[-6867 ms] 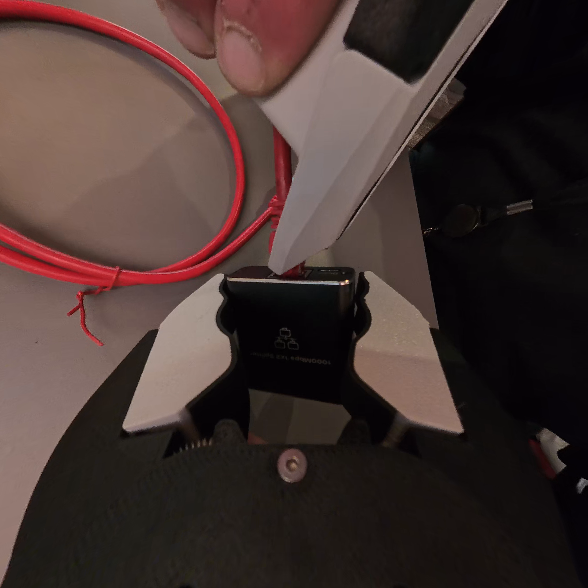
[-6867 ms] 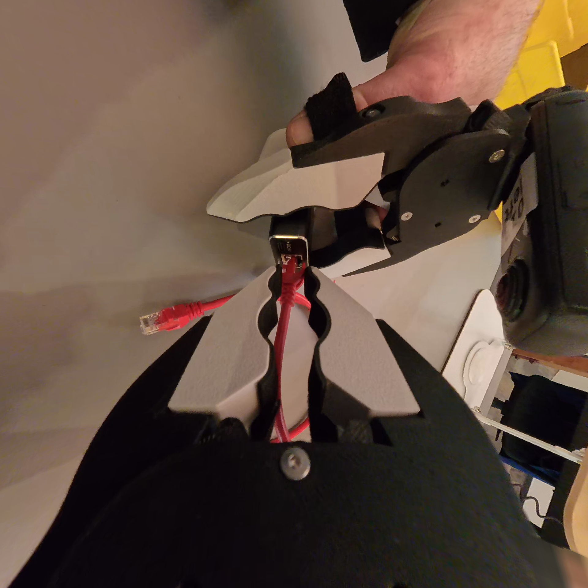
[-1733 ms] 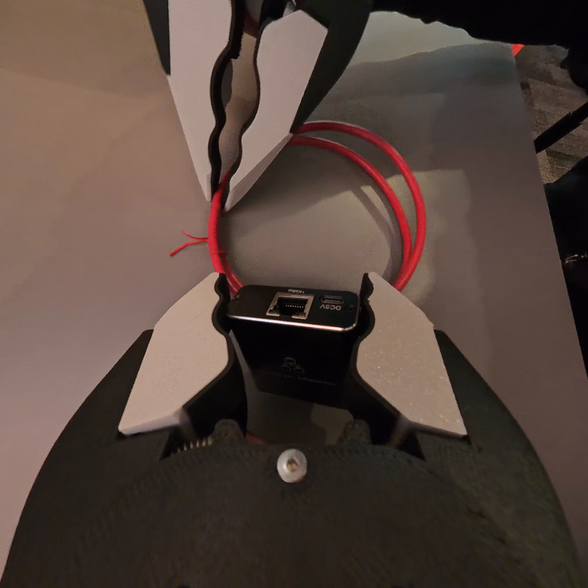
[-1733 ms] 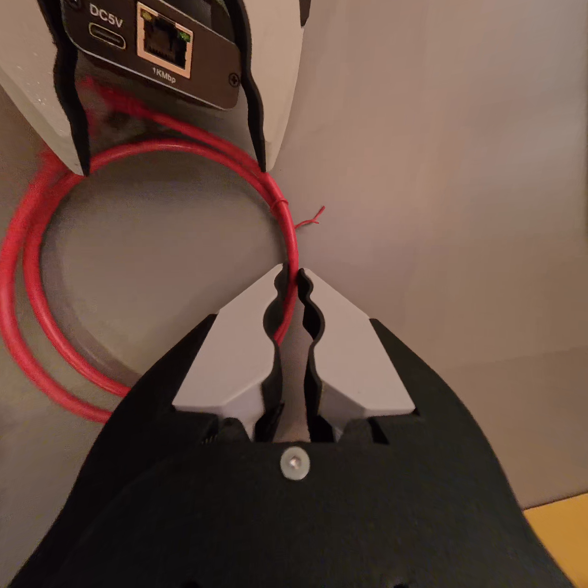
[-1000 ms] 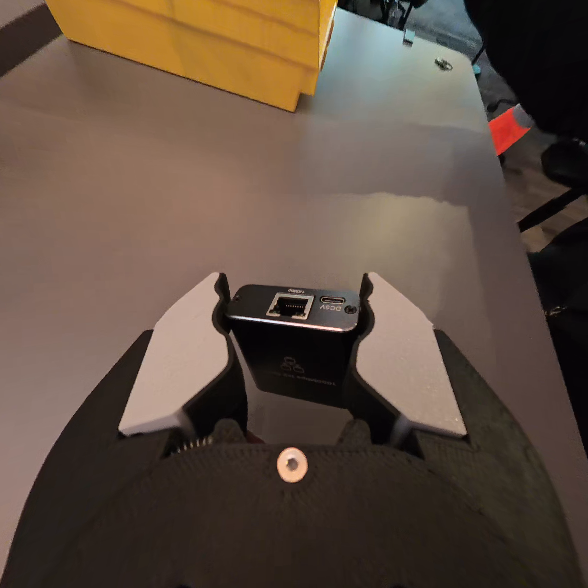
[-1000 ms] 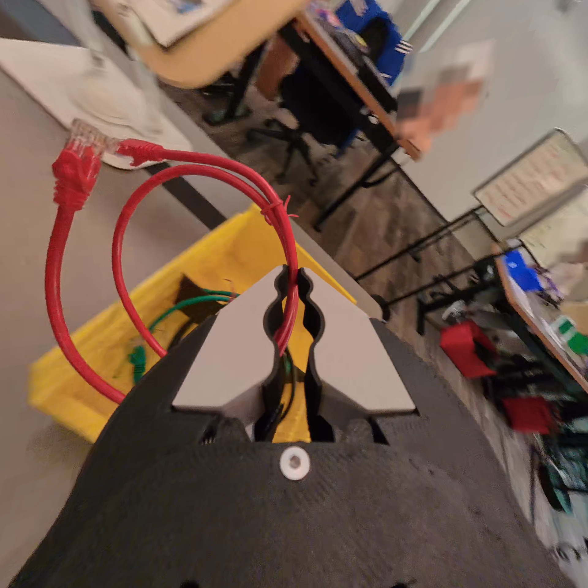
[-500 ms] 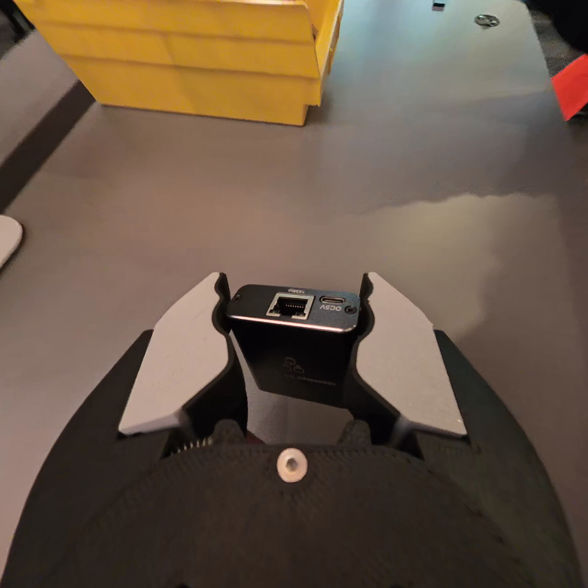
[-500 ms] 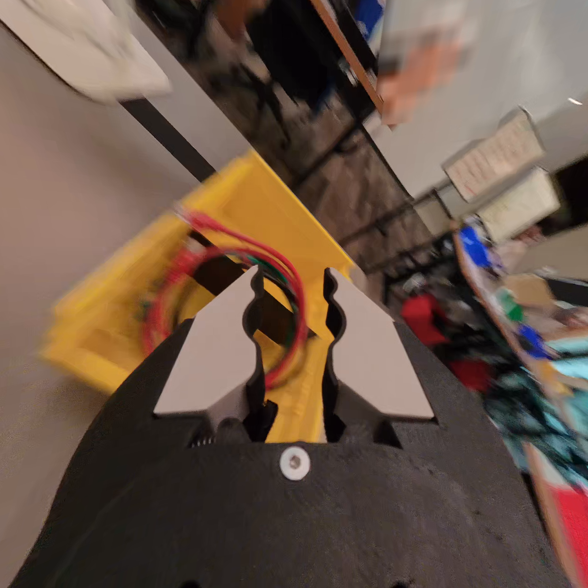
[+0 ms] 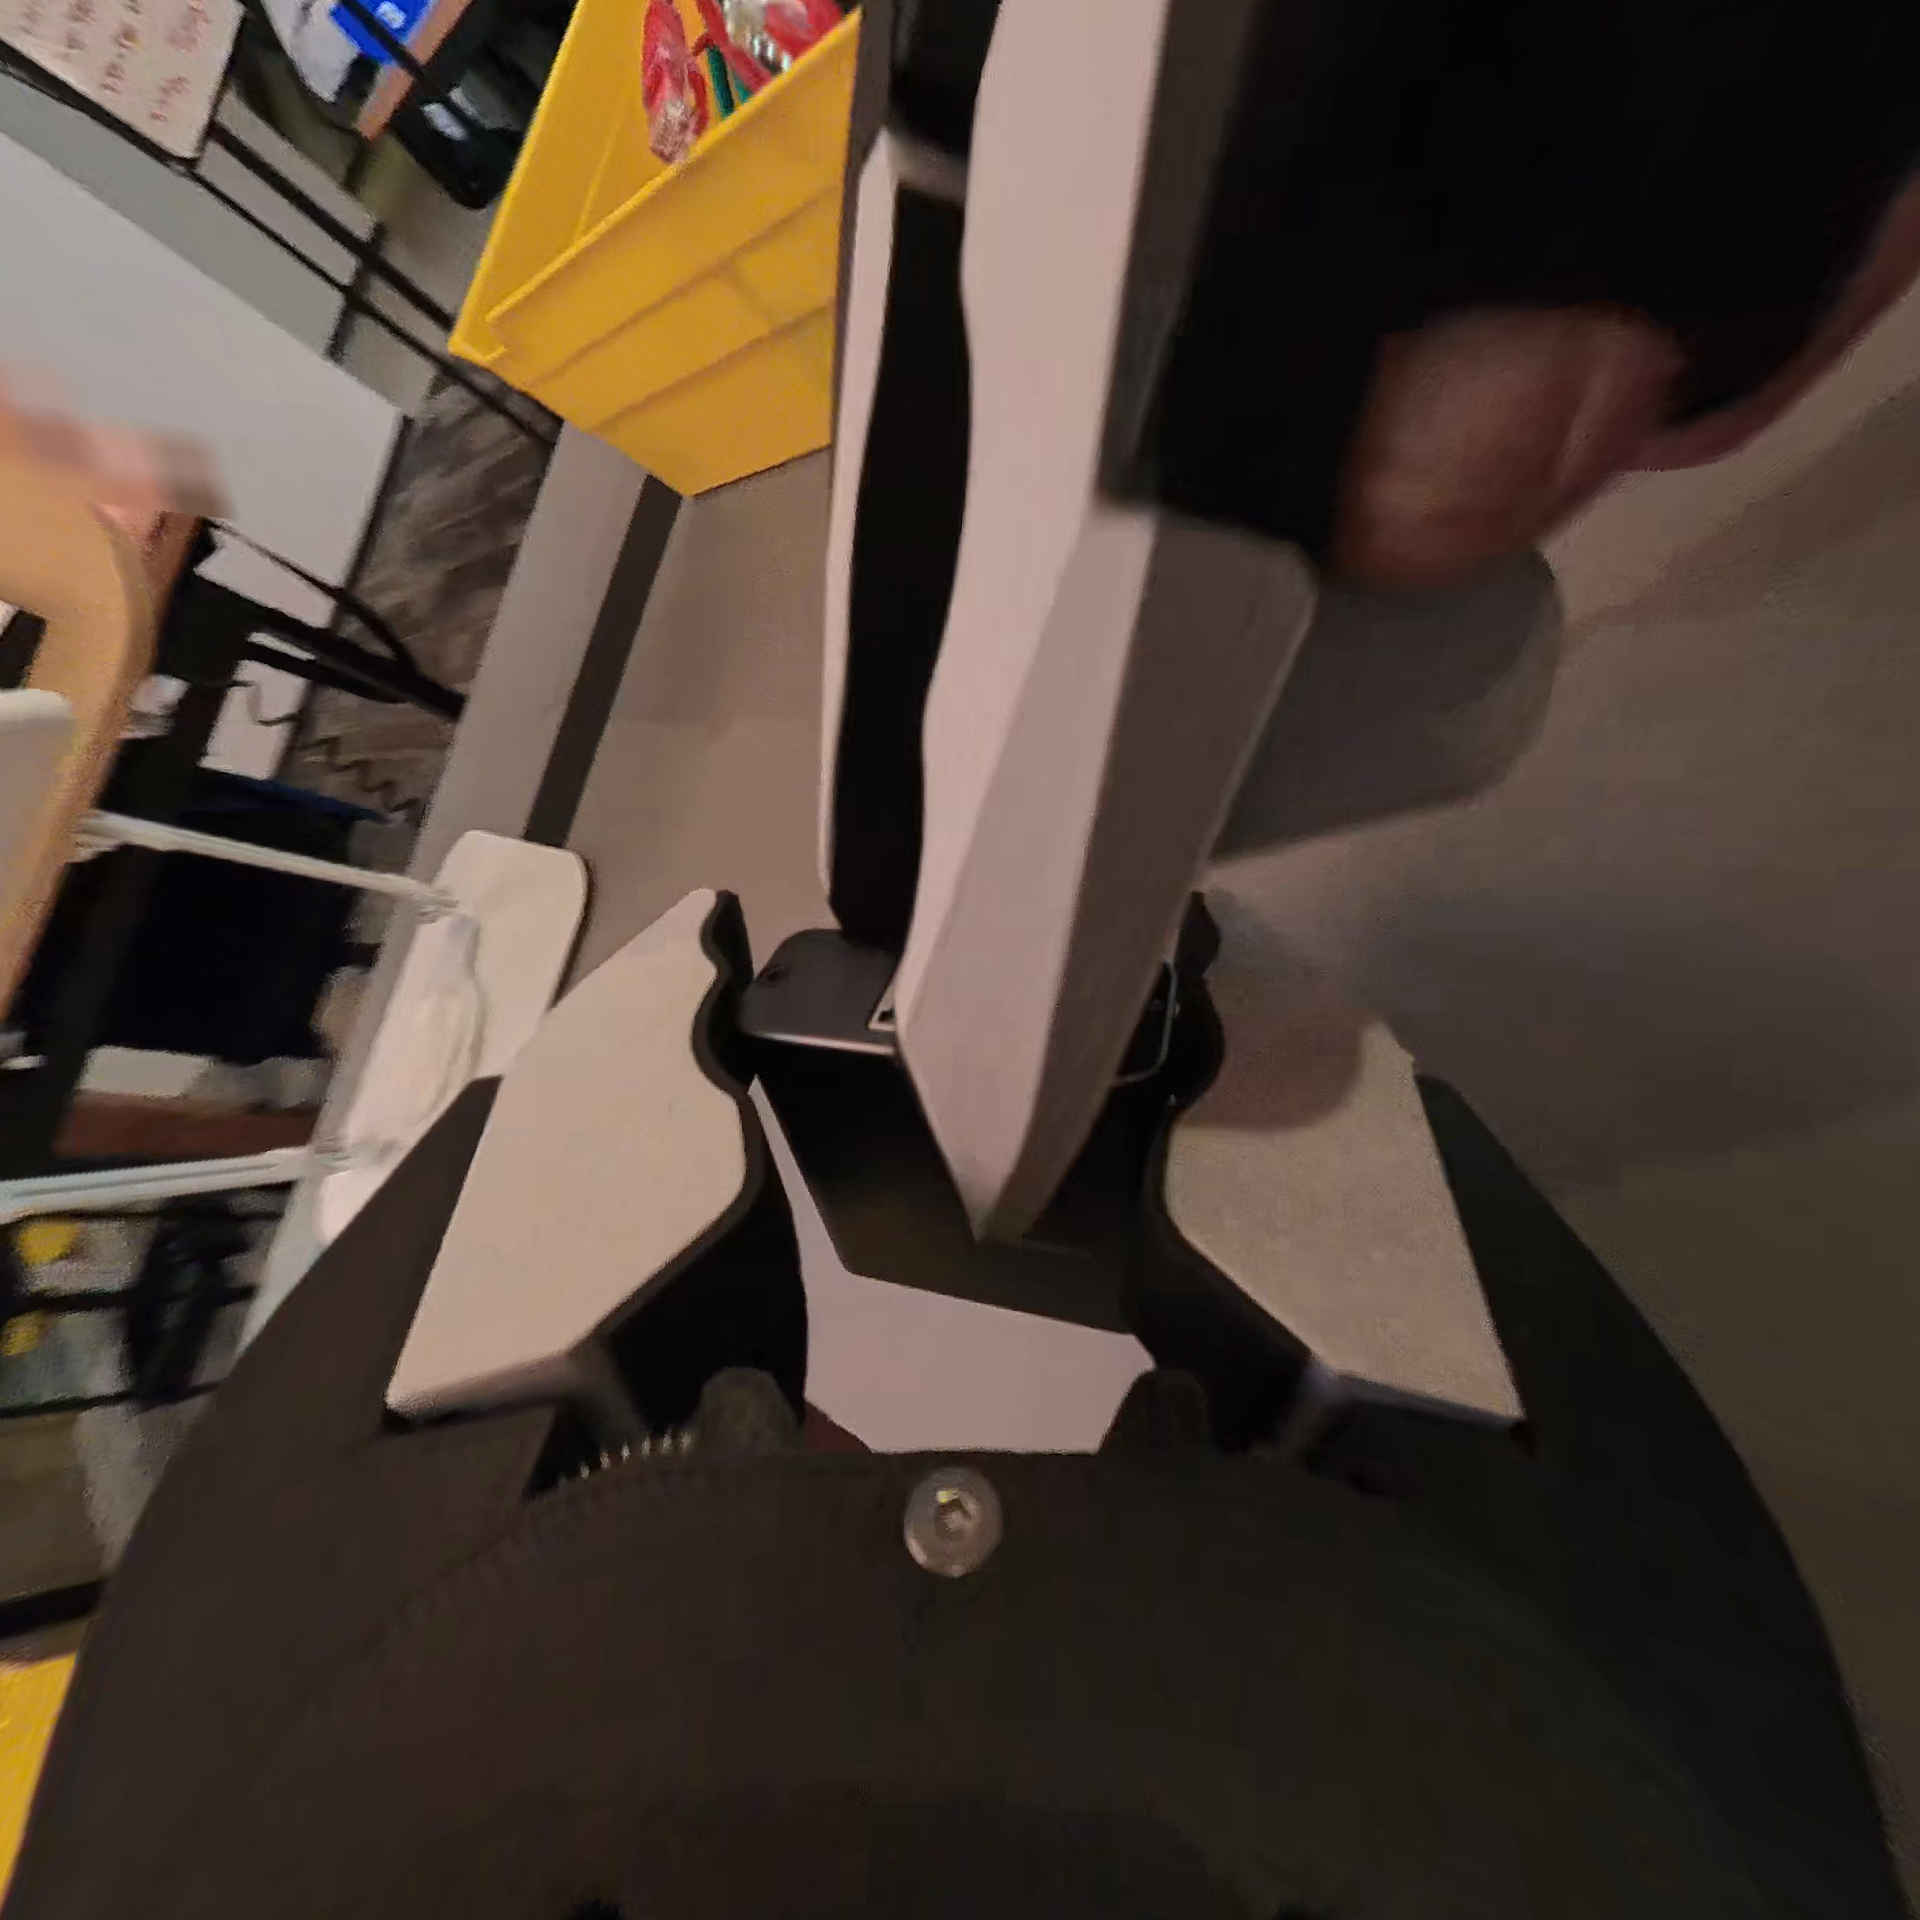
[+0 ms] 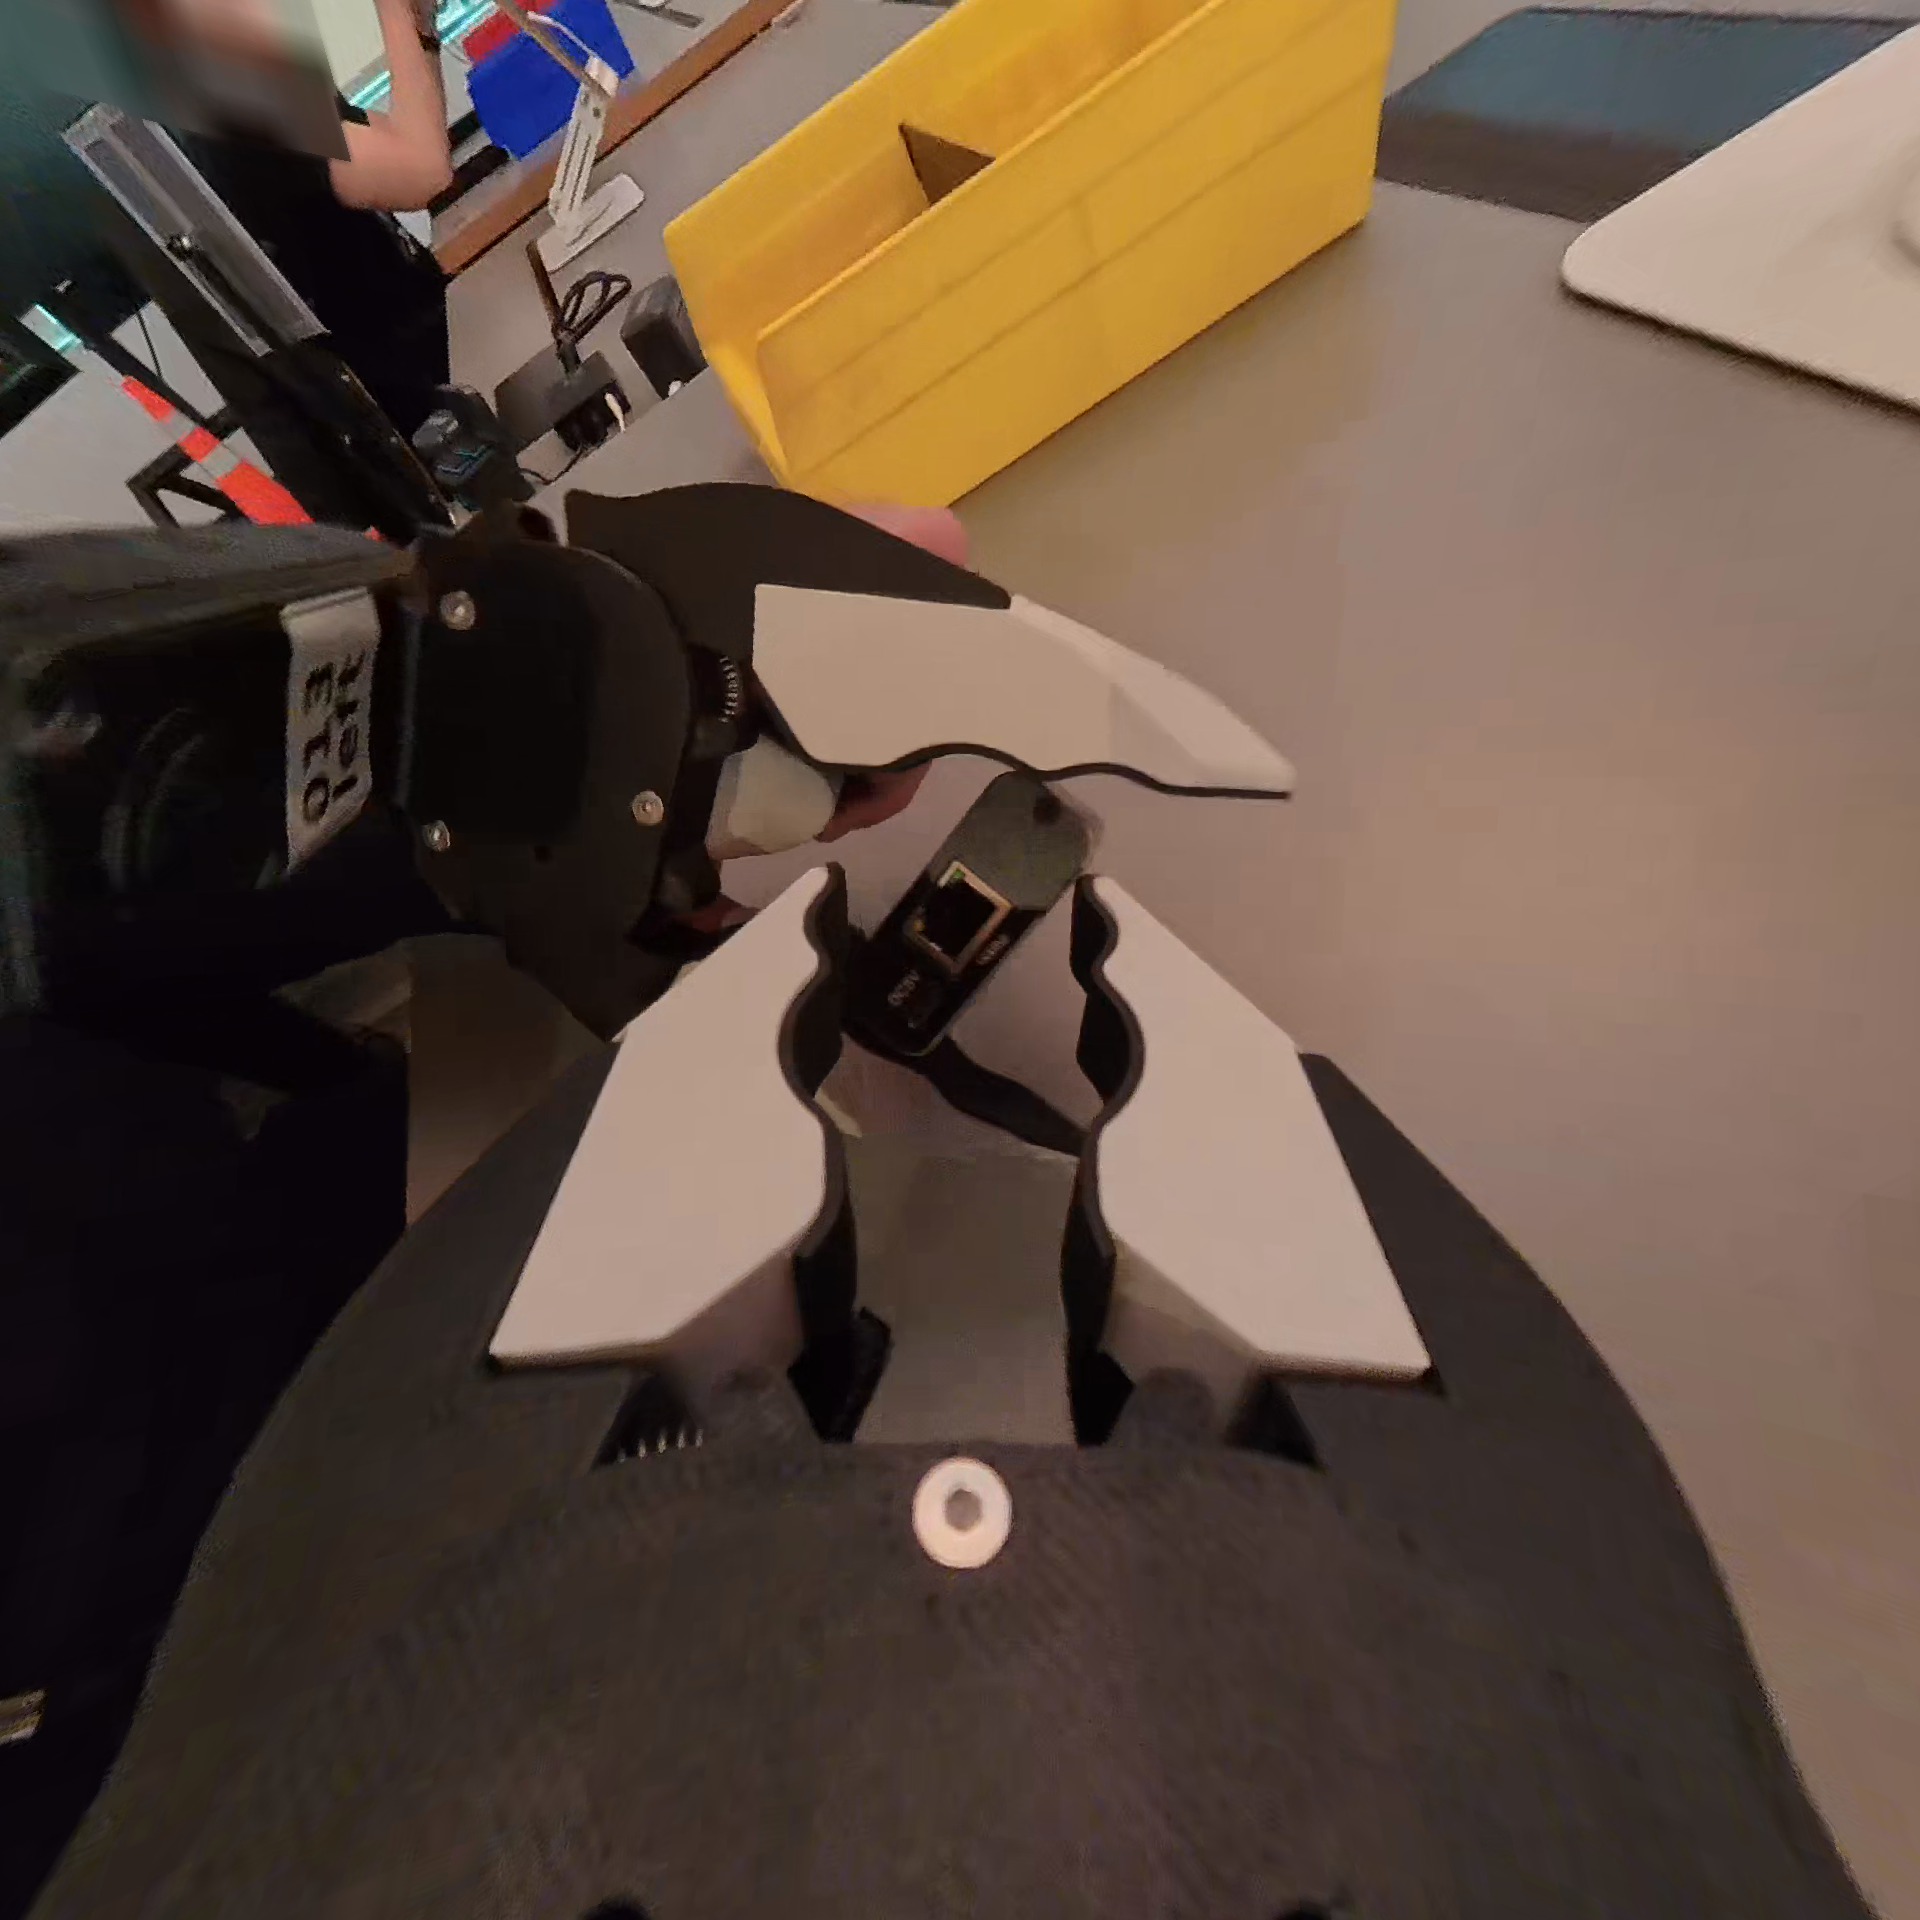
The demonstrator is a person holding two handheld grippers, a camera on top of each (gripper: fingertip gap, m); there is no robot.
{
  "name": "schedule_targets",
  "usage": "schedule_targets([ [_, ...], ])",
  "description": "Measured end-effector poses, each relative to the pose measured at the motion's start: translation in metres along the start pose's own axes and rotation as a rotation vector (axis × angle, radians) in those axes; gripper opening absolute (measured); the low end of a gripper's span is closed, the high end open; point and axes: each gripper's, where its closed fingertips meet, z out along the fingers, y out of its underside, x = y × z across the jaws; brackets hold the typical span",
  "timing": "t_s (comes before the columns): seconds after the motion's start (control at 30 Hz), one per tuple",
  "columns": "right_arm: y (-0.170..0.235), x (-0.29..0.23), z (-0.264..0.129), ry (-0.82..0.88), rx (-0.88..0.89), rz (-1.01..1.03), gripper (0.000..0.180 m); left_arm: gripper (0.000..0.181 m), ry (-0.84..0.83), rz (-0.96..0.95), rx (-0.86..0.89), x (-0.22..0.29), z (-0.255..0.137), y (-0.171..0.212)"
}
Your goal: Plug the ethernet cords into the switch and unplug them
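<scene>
My left gripper point(image 9: 956, 914) is shut on the black switch point(image 9: 852, 1143), gripping its two sides above the grey table. My right gripper point(image 10: 956, 883) is open and empty, its fingertips on either side of the switch's port end point(image 10: 961, 925). In the left wrist view one right finger point(image 9: 1039, 727) covers most of the switch's front face. The port shows empty in the right wrist view. The left gripper's upper finger point(image 10: 987, 675) lies over the switch there. Red and green cords point(image 9: 686, 62) lie in the yellow bin point(image 9: 675, 312).
The yellow bin point(image 10: 1039, 229) stands on the table behind the switch. A white pad point(image 10: 1745, 260) lies at the far right; it also shows in the left wrist view point(image 9: 499, 935). A hand point(image 9: 1507, 436) holds the right gripper. A person point(image 10: 384, 208) and desks are beyond the table edge.
The right gripper released the red cord over the yellow bin, then swung back, open and empty, to the switch's port end. The left gripper kept its hold on the switch and turned.
</scene>
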Motion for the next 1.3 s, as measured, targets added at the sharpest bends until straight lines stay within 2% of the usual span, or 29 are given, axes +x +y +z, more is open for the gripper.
schedule_targets([
  [0.2, 0.003, 0.006, 0.011, 0.039, 0.017, -0.038, 0.030, 0.078, -0.207, 0.160, -0.102, -0.015, 0.001, 0.003],
  [0.27, -0.003, 0.004, 0.007, 0.007, 0.043, -0.034, 0.028, 0.078, -0.277, 0.182, -0.080, -0.023, -0.003, -0.006],
  [0.33, -0.011, 0.007, -0.004, 0.013, 0.059, -0.050, 0.023, 0.090, -0.333, 0.168, -0.010, -0.031, -0.013, -0.024],
  [0.43, -0.039, 0.020, -0.040, 0.069, 0.105, -0.102, 0.022, 0.085, -0.381, 0.096, 0.132, -0.045, -0.038, -0.052],
  [0.5, -0.065, 0.041, -0.074, 0.147, 0.131, -0.150, 0.022, 0.076, -0.359, -0.008, 0.190, -0.052, -0.044, -0.053],
  [0.6, -0.111, 0.099, -0.140, 0.333, 0.164, -0.186, 0.022, 0.059, -0.302, -0.119, 0.177, -0.051, -0.031, -0.028],
  [0.7, -0.123, 0.183, -0.191, 0.529, 0.033, -0.170, 0.022, 0.057, -0.229, -0.187, 0.138, -0.039, -0.012, -0.006],
  [0.83, -0.090, 0.286, -0.215, 0.662, -0.213, -0.048, 0.022, 0.055, -0.177, -0.178, 0.121, -0.029, -0.001, 0.002],
  [0.93, -0.054, 0.334, -0.209, 0.688, -0.392, 0.012, 0.022, 0.055, -0.150, -0.190, 0.110, -0.025, 0.004, 0.009],
  [1.17, 0.000, 0.368, -0.180, 0.579, -0.611, 0.158, 0.024, 0.054, -0.119, -0.228, 0.092, -0.024, 0.011, 0.024],
  [1.3, -0.003, 0.368, -0.174, 0.500, -0.544, 0.251, 0.022, 0.054, -0.101, -0.238, 0.092, -0.022, 0.014, 0.027],
])
